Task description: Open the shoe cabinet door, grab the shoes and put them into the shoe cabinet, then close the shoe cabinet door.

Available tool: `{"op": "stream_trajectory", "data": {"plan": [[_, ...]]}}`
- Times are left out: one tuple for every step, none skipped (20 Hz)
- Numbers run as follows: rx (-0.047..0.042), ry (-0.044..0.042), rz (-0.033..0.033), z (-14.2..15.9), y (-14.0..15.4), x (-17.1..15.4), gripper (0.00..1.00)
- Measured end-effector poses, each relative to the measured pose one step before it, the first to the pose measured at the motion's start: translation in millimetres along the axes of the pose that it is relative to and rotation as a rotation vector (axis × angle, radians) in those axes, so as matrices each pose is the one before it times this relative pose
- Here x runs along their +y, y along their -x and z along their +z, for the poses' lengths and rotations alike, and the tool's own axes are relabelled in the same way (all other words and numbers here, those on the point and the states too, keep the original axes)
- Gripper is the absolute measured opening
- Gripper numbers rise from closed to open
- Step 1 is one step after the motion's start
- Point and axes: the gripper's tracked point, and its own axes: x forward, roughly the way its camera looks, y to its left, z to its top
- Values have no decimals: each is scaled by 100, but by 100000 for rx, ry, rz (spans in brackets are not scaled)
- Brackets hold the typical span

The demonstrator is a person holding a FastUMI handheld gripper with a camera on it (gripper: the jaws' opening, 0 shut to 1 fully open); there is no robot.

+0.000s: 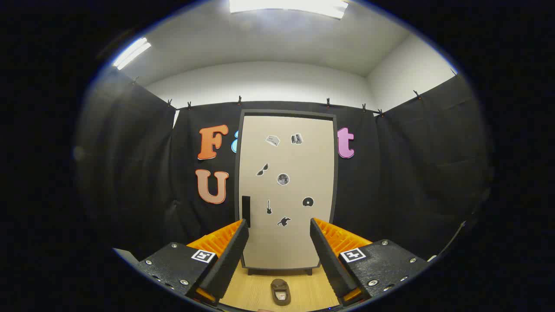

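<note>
One shoe [280,291] lies low in the frame on the wooden floor [303,288], between the spread, empty fingers of the gripper [279,229]. Beyond, mid-frame, stands the shoe cabinet [286,190], its door [299,242] closed.

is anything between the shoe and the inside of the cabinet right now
Yes: the cabinet door is shut, its dark handle on the left edge. The shoe lies on the floor before it, between the open gripper fingers.

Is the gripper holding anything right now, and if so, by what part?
Nothing is held. The gripper is open and empty; the shoe lies on the floor between its fingers, untouched, and the cabinet door beyond is closed.
</note>
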Motion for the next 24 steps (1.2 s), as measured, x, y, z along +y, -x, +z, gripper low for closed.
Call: {"op": "stream_trajectory", "data": {"plan": [[-54, -189, -97, 4, -67, -130, 89], [-10, 33, -177, 33, 34, -46, 89], [-115, 36, -110, -47, -100, -67, 89], [40, -80, 60, 15, 76, -30, 89], [97, -112, 313, -95, -99, 269, 89], [259, 7, 316, -92, -92, 189, 89], [238, 150, 486, -59, -108, 264, 89], [-12, 202, 316, 46, -54, 210, 89], [-158, 102, 337, 6, -124, 211, 89], [-170, 11, 191, -17, -100, 246, 89], [-126, 15, 113, 21, -191, 262, 89], [20, 2, 225, -13, -133, 236, 89], [-25, 39, 145, -28, -149, 247, 89], [-81, 131, -146, 31, -101, 120, 89], [19, 127, -297, -33, -294, 113, 89], [189, -58, -83, -50, -178, 284, 89], [196, -128, -107, -136, -200, 240, 89], [168, -8, -103, -147, -262, 329, 89], [165, 169, -45, -52, -136, 395, 89], [-21, 263, -191, -43, -177, 442, 89], [15, 324, -193, -82, -263, 452, 89], [116, 172, -656, -72, -275, 422, 89], [283, -194, -214, -234, -206, 470, 89], [522, -449, -22, -179, -122, 504, 89]]}}
